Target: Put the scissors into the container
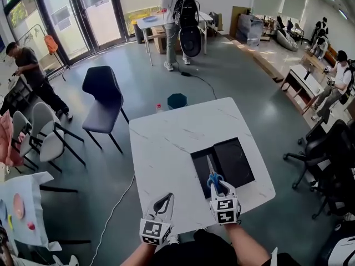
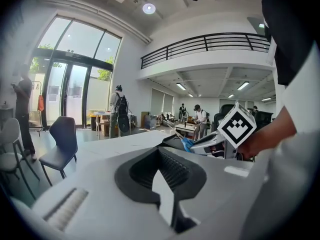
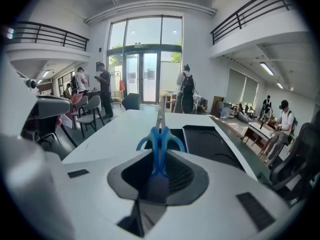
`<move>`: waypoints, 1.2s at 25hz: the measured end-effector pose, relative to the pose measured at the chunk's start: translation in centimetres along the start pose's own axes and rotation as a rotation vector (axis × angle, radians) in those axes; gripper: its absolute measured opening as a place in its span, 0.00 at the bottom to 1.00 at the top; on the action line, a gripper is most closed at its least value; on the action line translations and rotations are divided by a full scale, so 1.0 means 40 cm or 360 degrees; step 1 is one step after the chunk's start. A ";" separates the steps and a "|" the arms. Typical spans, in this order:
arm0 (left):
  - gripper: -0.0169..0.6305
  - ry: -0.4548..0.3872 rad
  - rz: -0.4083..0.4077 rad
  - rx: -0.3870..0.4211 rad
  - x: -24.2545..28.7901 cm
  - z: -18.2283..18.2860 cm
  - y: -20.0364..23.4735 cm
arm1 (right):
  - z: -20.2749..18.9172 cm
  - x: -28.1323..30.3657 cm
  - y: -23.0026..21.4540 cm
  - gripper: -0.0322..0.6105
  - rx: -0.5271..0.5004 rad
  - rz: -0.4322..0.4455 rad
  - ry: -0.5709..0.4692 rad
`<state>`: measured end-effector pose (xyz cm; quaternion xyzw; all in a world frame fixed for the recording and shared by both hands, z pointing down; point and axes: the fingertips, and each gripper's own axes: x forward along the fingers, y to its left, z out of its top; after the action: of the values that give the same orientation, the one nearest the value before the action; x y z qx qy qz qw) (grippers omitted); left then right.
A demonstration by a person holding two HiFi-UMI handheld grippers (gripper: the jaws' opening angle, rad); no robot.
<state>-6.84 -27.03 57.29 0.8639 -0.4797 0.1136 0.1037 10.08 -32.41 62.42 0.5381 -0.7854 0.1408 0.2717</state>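
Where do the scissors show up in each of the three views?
Head view: scissors lower right of centre, in the right gripper's tongs, overlapping the black container.
Left gripper view: blue handles right of centre, beside that gripper.
Right gripper view: dead centre, clamped, blades pointing away.
Shared landmark: the black container.

Scissors point(image 3: 160, 141): the handle bottoms are buried between the right hand-held gripper's point(image 3: 159, 170) jaws, so no seeing those. In the left gripper view only a blue scrap of them shows, and the container point(image 2: 171, 140) sits mostly behind that gripper. Head view, blade tip's too tiny to place.
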 end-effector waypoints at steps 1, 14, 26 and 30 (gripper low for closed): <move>0.04 0.0001 0.0009 -0.0013 -0.001 -0.001 -0.001 | -0.008 0.009 -0.001 0.18 -0.0009 0.0005 0.0021; 0.04 0.0001 -0.0018 -0.0041 0.009 -0.014 -0.038 | -0.085 0.141 -0.007 0.18 0.0104 0.0062 0.0354; 0.04 0.0016 -0.0001 -0.0044 0.001 -0.038 -0.011 | -0.163 0.246 0.013 0.18 0.0183 0.0187 0.0781; 0.04 0.0014 -0.0003 -0.0037 0.000 -0.040 -0.009 | -0.178 0.273 -0.018 0.18 0.0085 0.0117 0.0869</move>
<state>-6.68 -26.37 58.77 0.8625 -0.4798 0.1118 0.1158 9.73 -37.43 74.49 0.4584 -0.6981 0.3111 0.4537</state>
